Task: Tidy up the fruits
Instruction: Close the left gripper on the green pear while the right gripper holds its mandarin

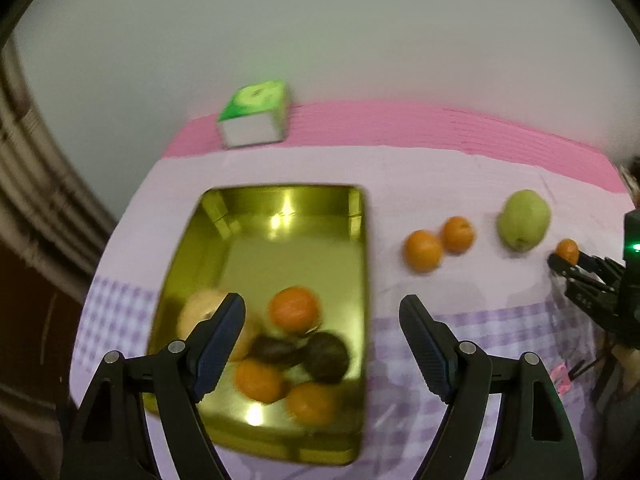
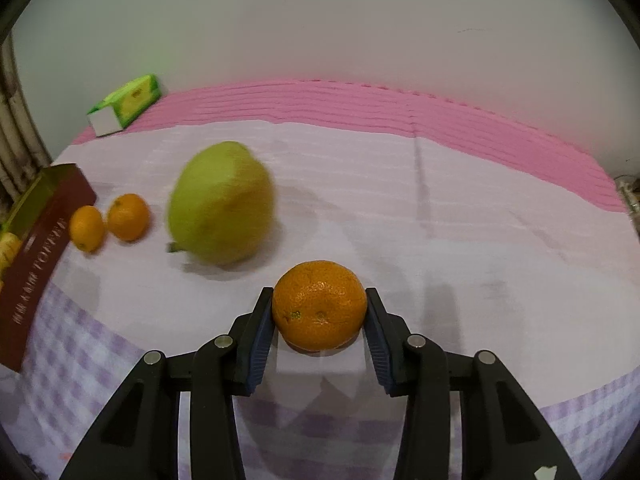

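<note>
Right hand-held gripper (image 2: 319,316) is clamping an orange (image 2: 319,305), both pads pressing its sides, fruit seemingly resting on the tabletop (image 2: 460,208) at the near right. Left hand-held gripper (image 1: 322,344) is hanging released and empty above the gold tin (image 1: 362,264). Tin is already holding three oranges (image 1: 295,309), two dark fruits (image 1: 326,356) and a pale round fruit (image 1: 200,312), blurry, possibly an apple. Still sitting out on the tabletop: two small oranges (image 2: 128,217) just beside the tin, the big green pear-like fruit (image 2: 222,204) near them, plus the gripped orange. Task is looking roughly over half done; four fruits remaining. Green carton (image 2: 128,104) is sitting at the back, apart.
</note>
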The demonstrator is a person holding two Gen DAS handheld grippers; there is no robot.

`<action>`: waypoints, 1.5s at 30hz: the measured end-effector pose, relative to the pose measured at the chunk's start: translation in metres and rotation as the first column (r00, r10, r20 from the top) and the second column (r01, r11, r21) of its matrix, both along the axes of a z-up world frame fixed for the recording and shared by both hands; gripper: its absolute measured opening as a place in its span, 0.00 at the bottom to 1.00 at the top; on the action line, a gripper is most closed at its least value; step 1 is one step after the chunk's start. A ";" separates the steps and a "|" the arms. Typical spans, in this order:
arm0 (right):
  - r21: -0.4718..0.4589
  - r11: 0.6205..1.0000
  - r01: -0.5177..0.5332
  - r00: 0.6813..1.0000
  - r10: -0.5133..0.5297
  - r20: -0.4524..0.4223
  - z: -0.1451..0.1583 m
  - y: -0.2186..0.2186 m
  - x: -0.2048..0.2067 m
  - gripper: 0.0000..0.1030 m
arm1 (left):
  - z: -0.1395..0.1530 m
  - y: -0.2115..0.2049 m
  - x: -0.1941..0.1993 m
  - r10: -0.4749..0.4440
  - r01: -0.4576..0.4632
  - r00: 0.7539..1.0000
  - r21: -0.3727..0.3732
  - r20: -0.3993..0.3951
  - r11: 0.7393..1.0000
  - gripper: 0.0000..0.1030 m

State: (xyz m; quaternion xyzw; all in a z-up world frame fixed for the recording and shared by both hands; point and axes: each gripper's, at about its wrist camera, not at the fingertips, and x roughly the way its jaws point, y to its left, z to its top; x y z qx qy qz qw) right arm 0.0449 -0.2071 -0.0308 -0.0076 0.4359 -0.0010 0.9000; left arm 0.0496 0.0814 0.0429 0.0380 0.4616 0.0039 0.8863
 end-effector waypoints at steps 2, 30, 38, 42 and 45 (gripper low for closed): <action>-0.029 1.000 0.009 1.000 -0.009 0.005 0.000 -0.006 0.001 0.39 | 0.000 -0.018 0.007 -0.038 0.038 0.999 -0.006 0.001 0.999 0.77; 0.003 0.999 0.039 0.999 -0.039 0.012 -0.002 -0.043 0.002 0.39 | -0.048 -0.180 0.082 -0.376 0.376 0.925 -0.009 -0.054 0.927 0.77; 0.003 0.999 0.040 0.999 -0.040 0.012 -0.002 -0.043 0.002 0.39 | -0.060 -0.201 0.096 -0.419 0.417 0.905 -0.046 -0.073 0.908 0.77; 0.003 0.999 0.040 0.999 -0.040 0.012 -0.002 -0.043 0.002 0.39 | -0.066 -0.207 0.107 -0.418 0.412 0.904 -0.082 -0.092 0.908 0.77; 0.002 0.999 0.040 0.999 -0.040 0.012 -0.002 -0.043 0.002 0.39 | -0.073 -0.208 0.111 -0.416 0.407 0.903 -0.096 -0.107 0.908 0.71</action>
